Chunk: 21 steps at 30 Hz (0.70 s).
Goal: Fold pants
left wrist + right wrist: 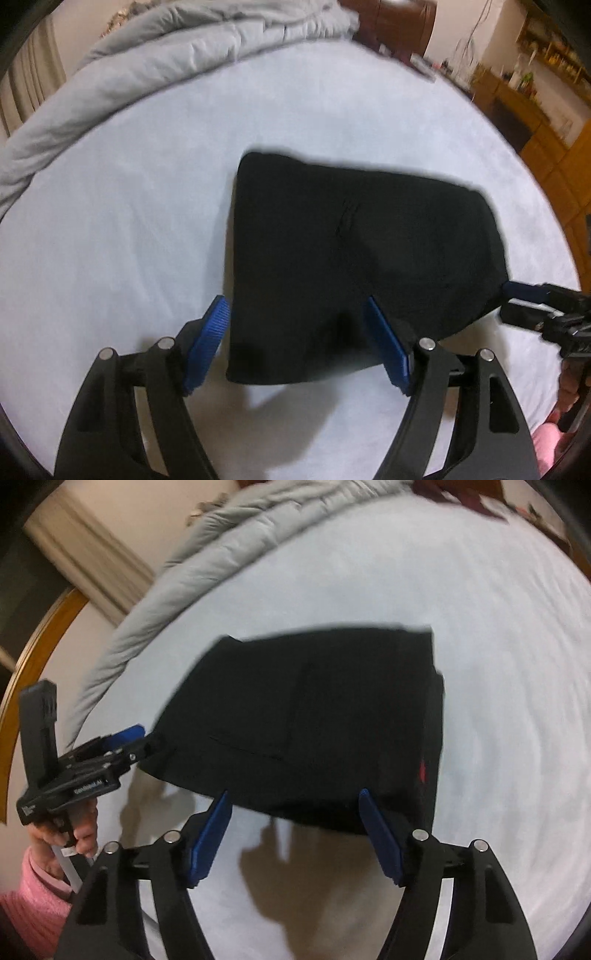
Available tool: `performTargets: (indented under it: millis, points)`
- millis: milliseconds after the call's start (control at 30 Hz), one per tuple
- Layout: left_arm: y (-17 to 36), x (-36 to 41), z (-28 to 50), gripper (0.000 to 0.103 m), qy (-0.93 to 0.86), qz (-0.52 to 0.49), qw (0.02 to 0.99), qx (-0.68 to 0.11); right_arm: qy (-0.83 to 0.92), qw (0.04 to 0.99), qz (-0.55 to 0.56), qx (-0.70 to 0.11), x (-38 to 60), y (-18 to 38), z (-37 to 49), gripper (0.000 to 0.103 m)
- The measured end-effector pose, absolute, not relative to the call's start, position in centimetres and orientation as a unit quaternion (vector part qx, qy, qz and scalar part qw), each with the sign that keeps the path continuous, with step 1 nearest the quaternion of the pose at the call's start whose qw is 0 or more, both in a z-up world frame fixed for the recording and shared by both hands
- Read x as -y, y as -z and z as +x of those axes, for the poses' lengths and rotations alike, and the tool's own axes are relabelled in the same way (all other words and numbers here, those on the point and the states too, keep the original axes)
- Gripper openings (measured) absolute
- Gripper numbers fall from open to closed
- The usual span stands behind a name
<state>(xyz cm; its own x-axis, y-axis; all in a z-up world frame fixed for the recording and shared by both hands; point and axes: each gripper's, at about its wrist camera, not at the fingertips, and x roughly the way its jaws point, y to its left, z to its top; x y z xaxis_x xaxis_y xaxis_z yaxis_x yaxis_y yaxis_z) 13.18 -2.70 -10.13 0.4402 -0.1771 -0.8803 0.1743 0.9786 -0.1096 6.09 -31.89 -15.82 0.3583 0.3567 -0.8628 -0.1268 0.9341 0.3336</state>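
Note:
The black pants (351,251) lie folded into a compact block on the white bed sheet (129,240); they also show in the right wrist view (314,716). My left gripper (297,306) is open, its blue pads either side of the near left edge of the pants, just above them. My right gripper (293,797) is open at the near edge of the pants. In the left wrist view the right gripper (517,295) sits at the pants' right corner. In the right wrist view the left gripper (142,738) sits at the pants' left corner.
A grey duvet (147,62) is bunched along the far left side of the bed; it also shows in the right wrist view (207,554). Wooden cabinets (535,122) stand beyond the right edge. A wooden bed frame (33,646) curves at the left.

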Motion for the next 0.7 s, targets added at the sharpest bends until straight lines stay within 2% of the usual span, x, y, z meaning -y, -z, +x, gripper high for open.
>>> performTargets:
  millis: [133, 300, 333, 367, 433, 500, 700]
  points:
    - [13.4, 1.8, 13.7, 0.078, 0.104, -0.042, 0.821, -0.559, -0.138, 0.808, 0.138, -0.556, 33.7, 17.7, 6.1, 0.069]
    - [12.6, 1.5, 13.1, 0.079, 0.092, -0.049, 0.823, -0.558, -0.128, 0.811, 0.144, -0.552, 33.6, 16.7, 5.5, 0.069]
    - [12.1, 1.7, 12.8, 0.080, 0.088, -0.035, 0.826, -0.555, -0.120, 0.816, 0.137, -0.548, 33.3, 16.3, 5.2, 0.074]
    - [11.4, 2.0, 12.5, 0.084, 0.078, -0.014, 0.829, -0.553, -0.103, 0.822, 0.127, -0.546, 33.0, 15.5, 4.6, 0.088]
    - [10.6, 2.2, 12.0, 0.088, 0.069, 0.002, 0.832, -0.550, -0.062, 0.825, 0.114, -0.550, 32.6, 15.0, 4.1, 0.097]
    - [10.1, 2.3, 11.3, 0.091, 0.070, -0.004, 0.829, -0.554, -0.038, 0.822, 0.106, -0.558, 32.4, 14.9, 2.9, 0.097]
    - [9.8, 2.1, 9.9, 0.091, 0.074, -0.012, 0.820, -0.568, -0.016, 0.802, 0.097, -0.589, 31.3, 16.1, 1.4, 0.099]
